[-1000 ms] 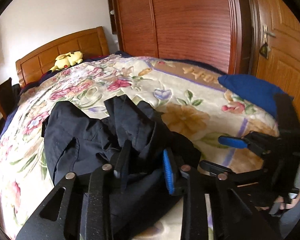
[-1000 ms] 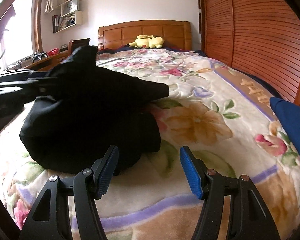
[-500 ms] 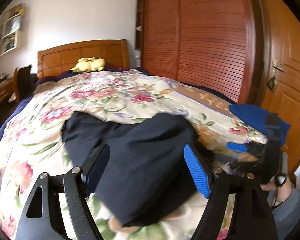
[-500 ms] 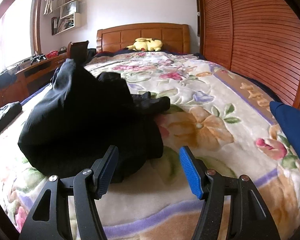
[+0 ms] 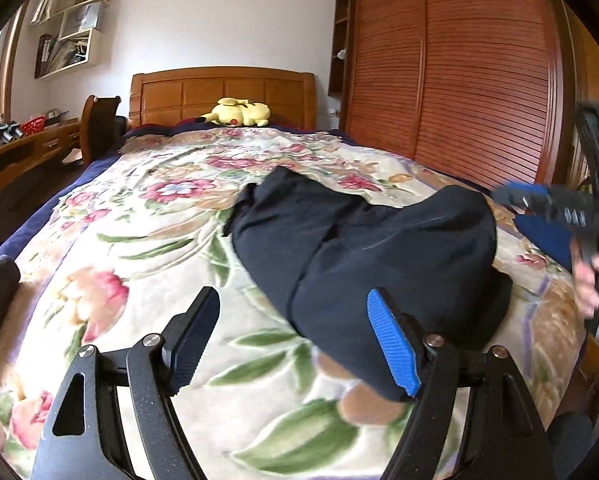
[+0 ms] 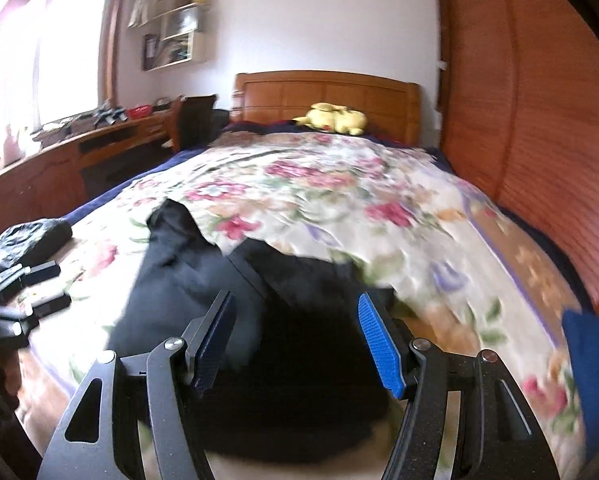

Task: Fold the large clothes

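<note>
A dark navy garment (image 5: 363, 248) lies bunched in a folded heap on the floral bedspread (image 5: 147, 240). My left gripper (image 5: 293, 336) is open and empty, just short of the heap's near left edge. The right gripper appears blurred at the right of the left wrist view (image 5: 539, 200), beyond the heap. In the right wrist view the garment (image 6: 283, 320) fills the lower middle, and my right gripper (image 6: 297, 340) is open and empty directly over it.
A yellow plush toy (image 5: 239, 112) lies by the wooden headboard (image 5: 223, 92). A louvred wardrobe (image 5: 459, 80) runs along the right. A blue cushion (image 6: 595, 364) sits at the bed's right edge. A desk (image 6: 59, 148) and black items (image 6: 27, 240) are at the left.
My left gripper let go of the garment, opened and drew back to the left. The garment dropped into a flatter heap. My right gripper moved over the heap.
</note>
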A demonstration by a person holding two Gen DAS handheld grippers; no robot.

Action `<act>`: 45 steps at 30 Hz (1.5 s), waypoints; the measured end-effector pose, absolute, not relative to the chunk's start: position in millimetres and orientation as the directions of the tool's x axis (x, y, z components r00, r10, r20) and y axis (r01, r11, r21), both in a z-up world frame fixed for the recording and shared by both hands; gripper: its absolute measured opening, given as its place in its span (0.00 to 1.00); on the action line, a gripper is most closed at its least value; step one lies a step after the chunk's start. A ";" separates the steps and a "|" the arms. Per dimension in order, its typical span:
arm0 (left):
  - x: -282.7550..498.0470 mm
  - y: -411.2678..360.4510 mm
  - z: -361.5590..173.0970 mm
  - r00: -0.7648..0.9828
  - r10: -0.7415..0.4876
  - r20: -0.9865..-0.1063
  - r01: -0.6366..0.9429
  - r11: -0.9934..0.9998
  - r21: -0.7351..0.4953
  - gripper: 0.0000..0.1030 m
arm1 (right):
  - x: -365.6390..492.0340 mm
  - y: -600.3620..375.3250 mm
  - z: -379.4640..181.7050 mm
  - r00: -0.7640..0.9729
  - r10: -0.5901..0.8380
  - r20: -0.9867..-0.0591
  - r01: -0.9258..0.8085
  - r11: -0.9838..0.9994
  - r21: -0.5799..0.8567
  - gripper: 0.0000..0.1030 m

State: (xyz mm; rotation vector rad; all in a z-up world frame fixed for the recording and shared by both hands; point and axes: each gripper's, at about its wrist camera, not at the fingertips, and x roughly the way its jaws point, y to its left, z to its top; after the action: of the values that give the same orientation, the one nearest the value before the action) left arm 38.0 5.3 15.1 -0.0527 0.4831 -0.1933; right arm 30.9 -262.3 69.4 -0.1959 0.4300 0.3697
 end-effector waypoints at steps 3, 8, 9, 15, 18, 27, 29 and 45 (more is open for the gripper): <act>36.1 17.8 13.5 0.874 -0.184 -0.450 0.162 0.983 -0.088 0.75 | 51.0 -221.3 82.3 0.811 0.344 -0.473 -0.453 0.882 -0.134 0.64; 32.5 34.2 6.8 0.872 -0.176 -0.457 0.158 0.984 -0.077 0.75 | 99.5 -148.9 85.2 0.705 0.407 -0.581 -0.569 0.814 -0.121 0.64; 31.2 37.5 5.1 0.871 -0.176 -0.459 0.158 0.984 -0.077 0.75 | 109.1 -135.1 82.2 0.685 0.410 -0.602 -0.584 0.803 -0.118 0.63; 22.5 54.1 -1.4 0.863 -0.176 -0.473 0.164 0.984 -0.067 0.75 | 173.5 -88.6 56.7 0.608 0.319 -0.727 -0.595 0.789 -0.152 0.64; 19.2 62.1 -1.6 0.863 -0.183 -0.472 0.166 0.983 -0.078 0.75 | 196.4 -82.6 48.7 0.580 0.278 -0.766 -0.584 0.797 -0.153 0.63; 19.0 67.8 -0.3 0.861 -0.203 -0.466 0.173 0.979 -0.106 0.75 | 169.3 -88.7 64.7 0.618 0.267 -0.739 -0.606 0.761 -0.232 0.04; 17.3 65.1 -0.4 0.859 -0.209 -0.467 0.183 0.978 -0.102 0.75 | 156.3 -109.9 82.4 0.669 0.249 -0.701 -0.569 0.778 -0.267 0.04; 16.7 42.0 -1.6 0.851 -0.224 -0.476 0.212 0.974 -0.079 0.75 | 205.2 -226.4 21.2 0.689 -0.047 -0.723 -0.269 0.910 -0.316 0.26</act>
State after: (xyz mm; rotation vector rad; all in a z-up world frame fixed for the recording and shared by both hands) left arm 16.7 42.0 -1.6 -0.0240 0.5037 -0.2294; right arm 205.2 -226.4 21.2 -0.4210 0.8063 0.1286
